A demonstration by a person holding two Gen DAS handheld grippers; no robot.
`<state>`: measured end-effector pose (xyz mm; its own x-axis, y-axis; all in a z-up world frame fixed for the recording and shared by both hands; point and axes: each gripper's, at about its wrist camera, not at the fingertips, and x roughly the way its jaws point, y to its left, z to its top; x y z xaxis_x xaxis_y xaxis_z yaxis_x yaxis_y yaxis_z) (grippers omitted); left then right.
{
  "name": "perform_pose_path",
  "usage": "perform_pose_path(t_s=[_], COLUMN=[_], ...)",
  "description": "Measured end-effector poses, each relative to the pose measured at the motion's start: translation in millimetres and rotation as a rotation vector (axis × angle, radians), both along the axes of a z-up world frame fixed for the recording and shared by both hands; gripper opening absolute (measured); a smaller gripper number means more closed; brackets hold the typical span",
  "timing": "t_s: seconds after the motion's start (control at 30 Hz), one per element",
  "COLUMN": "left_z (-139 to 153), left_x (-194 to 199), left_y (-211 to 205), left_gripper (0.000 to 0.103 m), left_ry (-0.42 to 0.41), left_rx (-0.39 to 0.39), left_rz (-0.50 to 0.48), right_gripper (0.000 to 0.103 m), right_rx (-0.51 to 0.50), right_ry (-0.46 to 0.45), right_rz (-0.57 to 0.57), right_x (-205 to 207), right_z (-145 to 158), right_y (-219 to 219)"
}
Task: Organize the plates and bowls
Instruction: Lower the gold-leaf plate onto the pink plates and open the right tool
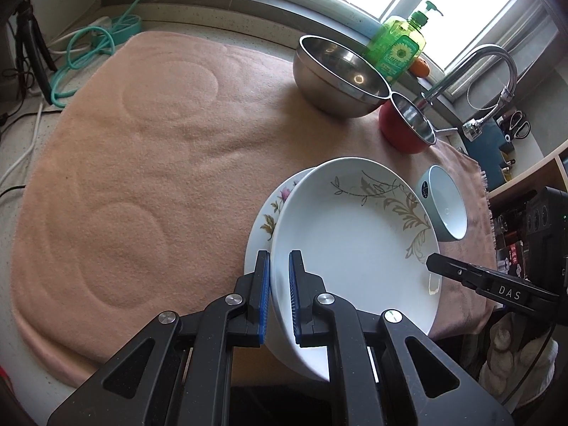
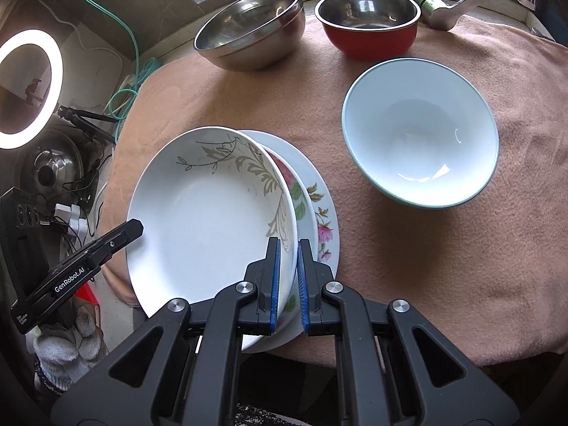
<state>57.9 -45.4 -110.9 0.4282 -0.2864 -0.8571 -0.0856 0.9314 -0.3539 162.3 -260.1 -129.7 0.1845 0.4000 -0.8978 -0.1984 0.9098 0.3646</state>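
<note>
A white plate with a grey leaf pattern [image 1: 355, 234] [image 2: 209, 213] is held by both grippers just above a flowered plate [image 1: 273, 209] [image 2: 319, 209] on the pink mat [image 1: 159, 149]. I cannot tell whether the two plates touch. My left gripper [image 1: 280, 294] [image 2: 136, 227] is shut on the leaf plate's near rim in the left wrist view. My right gripper [image 2: 288, 278] [image 1: 435, 262] is shut on the opposite rim. A pale green bowl with a white inside [image 2: 419, 131] [image 1: 447, 206] stands upright to the right of the plates.
A large steel bowl [image 1: 340, 78] [image 2: 248, 28] and a red bowl with a steel inside [image 1: 408, 127] [image 2: 369, 25] stand at the mat's far edge. Behind them are a green soap bottle [image 1: 397, 46] and a faucet [image 1: 472, 67]. A ring light [image 2: 28, 88] and cables lie off the mat.
</note>
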Motion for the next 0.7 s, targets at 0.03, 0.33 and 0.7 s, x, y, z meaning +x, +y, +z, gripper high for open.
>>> perform_pose_path(t_s=[0.03,0.33,0.7], left_z=[-0.7,-5.2,-5.5], left_x=[0.0,0.8,1.1], left_y=[-0.8,-5.1,-8.0], left_gripper=[0.009,0.009,0.009], left_ry=[0.001,0.012,0.016], left_rx=[0.001,0.006,0.026], left_rz=[0.000,-0.007,-0.019], right_gripper=[0.009,0.010,0.014], right_rx=[-0.001,-0.019,-0.033], right_ry=[0.001,0.001,-0.008], right_rz=[0.001,0.003,0.012], right_x=[-0.1,0.0,0.5], right_z=[-0.7,-5.0,-5.3], right_y=[0.0,2.2,6.5])
